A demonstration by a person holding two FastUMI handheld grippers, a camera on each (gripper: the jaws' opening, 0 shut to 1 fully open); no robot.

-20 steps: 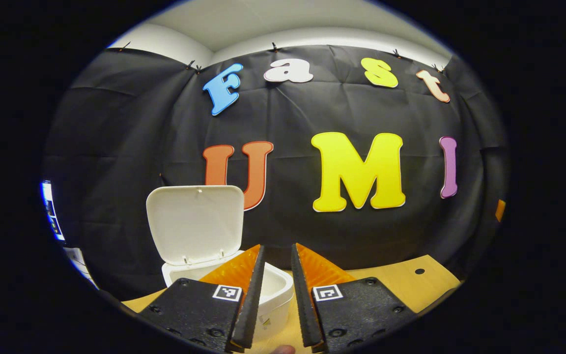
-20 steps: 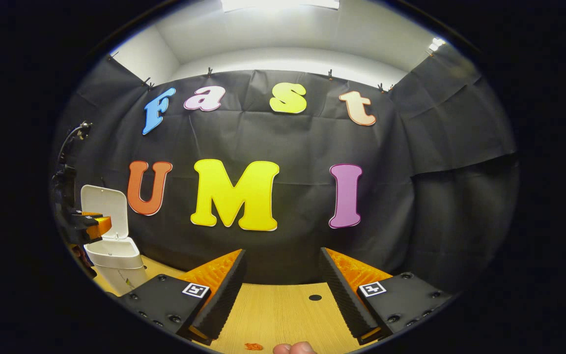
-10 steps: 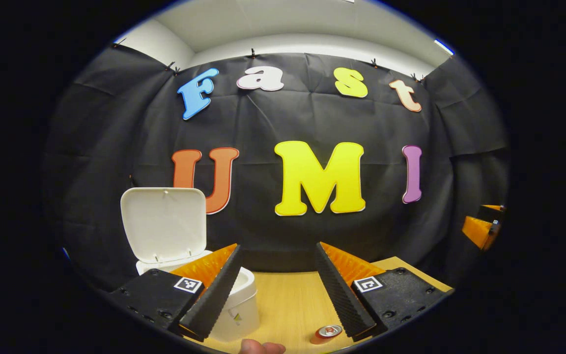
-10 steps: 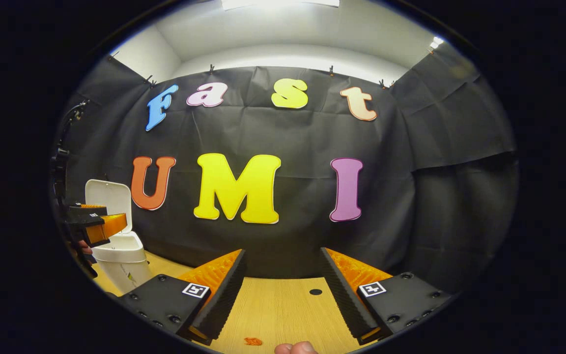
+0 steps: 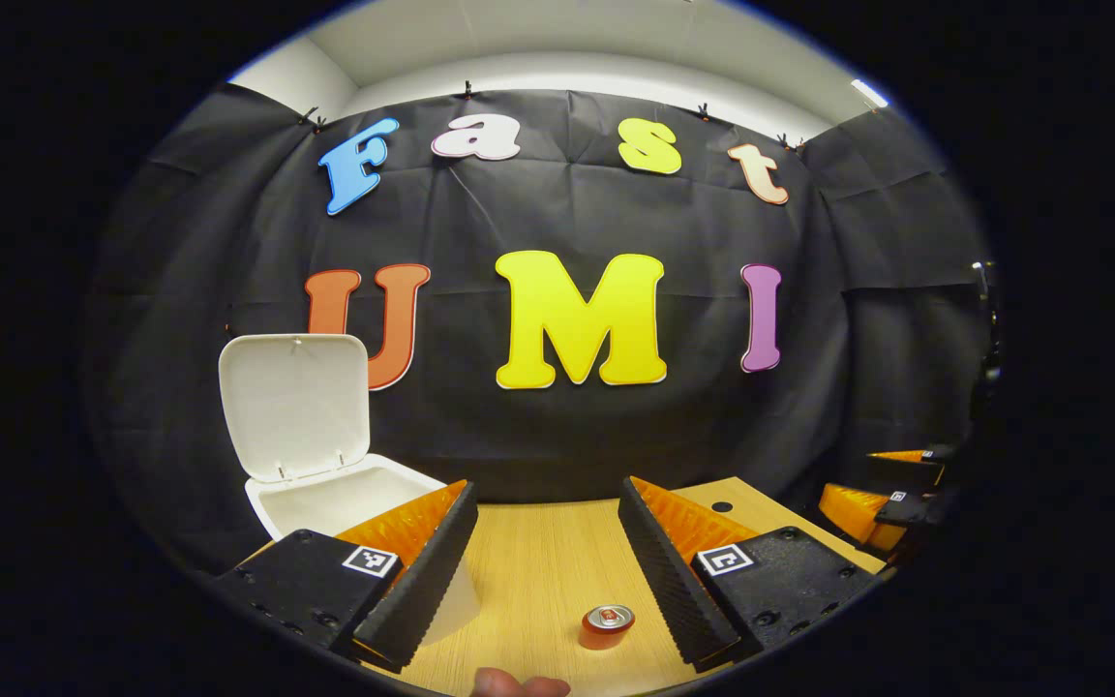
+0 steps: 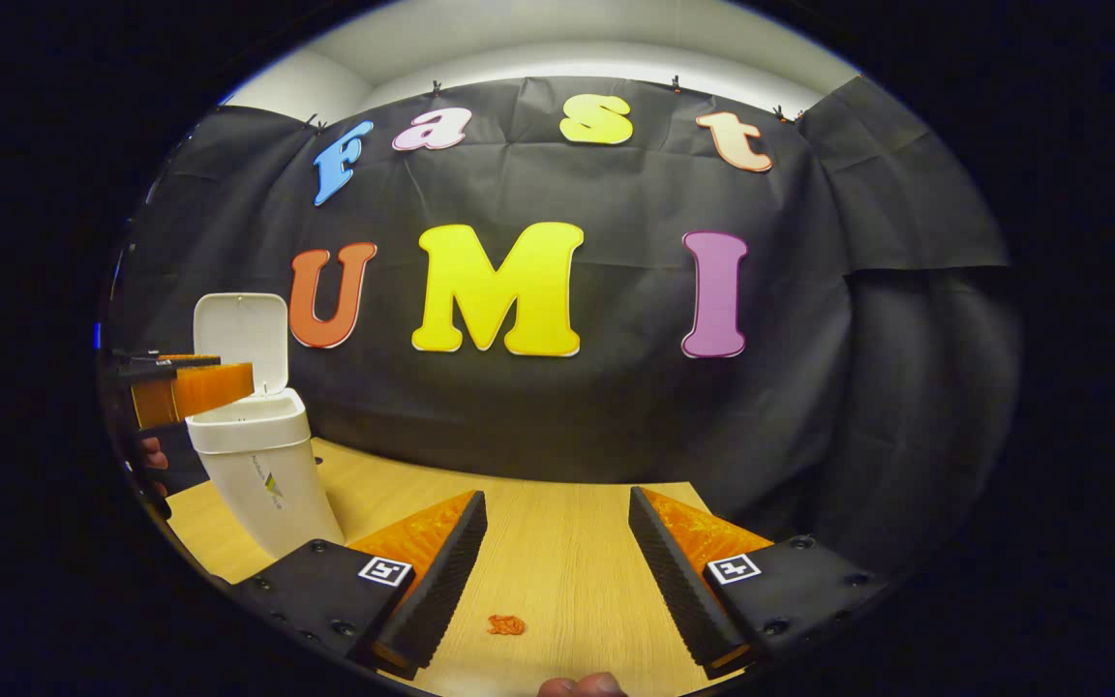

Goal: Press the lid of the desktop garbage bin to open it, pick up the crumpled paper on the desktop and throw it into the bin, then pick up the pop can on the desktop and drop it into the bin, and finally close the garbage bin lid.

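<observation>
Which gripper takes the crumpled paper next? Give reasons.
Right. The bin lid stands open, and the crumpled paper lies on the table between the open jaws of the right gripper; the open jaws of the left gripper frame the pop can instead.

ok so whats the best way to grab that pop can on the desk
Grip the pop can across its round side wall, below the top rim. It stands upright on the desk with its lid facing up, apart from the open bin. The left gripper is open with the can low between its fingers, so probably lower from above and in front, one finger on each side.
</observation>
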